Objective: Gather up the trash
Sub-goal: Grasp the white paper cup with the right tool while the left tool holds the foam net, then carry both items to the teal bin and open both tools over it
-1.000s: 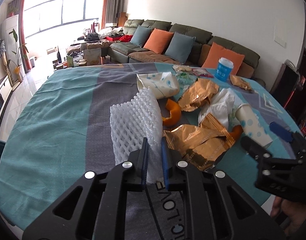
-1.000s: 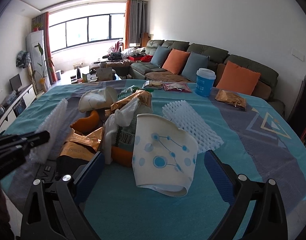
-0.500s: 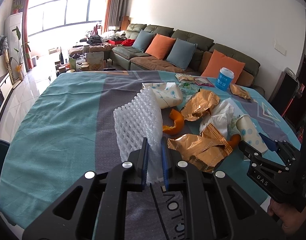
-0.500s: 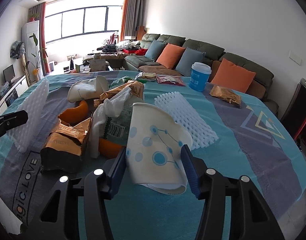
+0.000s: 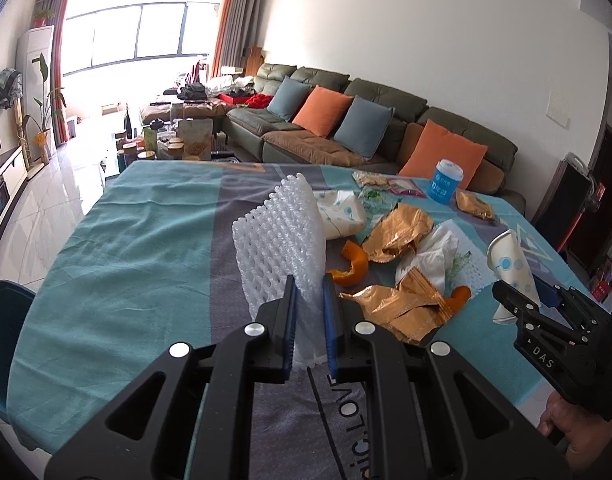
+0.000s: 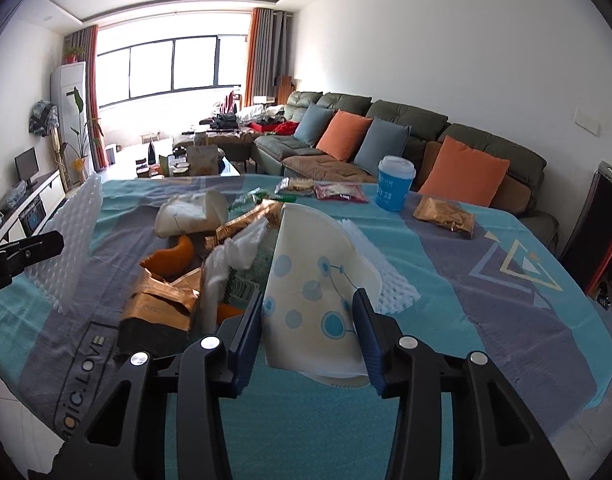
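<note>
My left gripper (image 5: pixel 309 292) is shut on a white foam fruit net (image 5: pixel 281 244) and holds it upright above the table; the net also shows in the right wrist view (image 6: pixel 75 248). My right gripper (image 6: pixel 308 312) is shut on a crushed white paper cup with blue dots (image 6: pixel 314 280), lifted off the cloth; the cup also shows in the left wrist view (image 5: pixel 512 264). Between them lies a trash pile: gold wrappers (image 5: pixel 394 308), orange peel (image 5: pixel 352 266), white tissue (image 5: pixel 438 252), a second crushed cup (image 5: pixel 342 216) and a second foam net (image 6: pixel 386 276).
The table has a teal and grey cloth (image 5: pixel 137 248). A blue lidded cup (image 6: pixel 394 184), snack packets (image 6: pixel 338 192) and a gold wrapper (image 6: pixel 446 216) lie at the far side. A sofa with cushions (image 6: pixel 386 140) stands behind. A dark blue chair (image 5: pixel 1 320) is at the left.
My right gripper closed on the paper cup and lifted it. My left gripper rose with the foam net still held.
</note>
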Tool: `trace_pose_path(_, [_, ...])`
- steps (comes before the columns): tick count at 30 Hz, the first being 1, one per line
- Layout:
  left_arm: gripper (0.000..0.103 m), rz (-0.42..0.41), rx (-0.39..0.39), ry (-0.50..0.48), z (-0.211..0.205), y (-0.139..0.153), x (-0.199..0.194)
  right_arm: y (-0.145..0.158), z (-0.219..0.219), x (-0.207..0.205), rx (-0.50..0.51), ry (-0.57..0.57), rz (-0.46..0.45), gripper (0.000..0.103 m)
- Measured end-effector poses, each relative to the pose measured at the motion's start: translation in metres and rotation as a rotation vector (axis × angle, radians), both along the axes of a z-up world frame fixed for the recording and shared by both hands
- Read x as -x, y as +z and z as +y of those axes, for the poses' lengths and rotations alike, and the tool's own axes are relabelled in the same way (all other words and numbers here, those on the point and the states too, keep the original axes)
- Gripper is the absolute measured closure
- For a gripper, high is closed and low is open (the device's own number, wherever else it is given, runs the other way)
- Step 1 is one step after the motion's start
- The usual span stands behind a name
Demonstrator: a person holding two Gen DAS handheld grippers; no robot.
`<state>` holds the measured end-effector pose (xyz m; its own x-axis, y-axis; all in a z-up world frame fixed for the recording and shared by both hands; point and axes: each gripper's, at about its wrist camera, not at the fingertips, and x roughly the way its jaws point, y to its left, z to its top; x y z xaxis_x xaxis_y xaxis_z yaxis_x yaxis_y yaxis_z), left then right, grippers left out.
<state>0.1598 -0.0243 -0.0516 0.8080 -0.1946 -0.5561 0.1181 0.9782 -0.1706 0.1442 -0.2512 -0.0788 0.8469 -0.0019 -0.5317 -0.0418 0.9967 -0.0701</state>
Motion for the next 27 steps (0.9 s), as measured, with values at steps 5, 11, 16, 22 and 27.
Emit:
trace_pose_path(5, [0.090,-0.037,0.013,0.019,0.011,0.012,0.013,0.022,0.008,0.010,-0.015,0.032,-0.061,0.061])
trace_pose_path(11, [0.090,-0.085,0.025,0.069,0.035,0.026,0.032,0.042,0.033,0.013,-0.031,0.115,-0.116,0.061])
trace_pose_path(16, [0.090,-0.122,0.034,0.145,0.066,0.037,0.051,0.056,0.075,0.007,-0.050,0.240,-0.157,0.061])
trace_pose_path(22, [0.090,-0.155,0.036,0.269,0.113,0.048,0.074,0.071,0.138,-0.002,-0.076,0.422,-0.187,0.061])
trace_pose_path(27, [0.090,-0.168,0.018,0.398,0.159,0.053,0.097,0.080,0.202,-0.006,-0.095,0.586,-0.195,0.061])
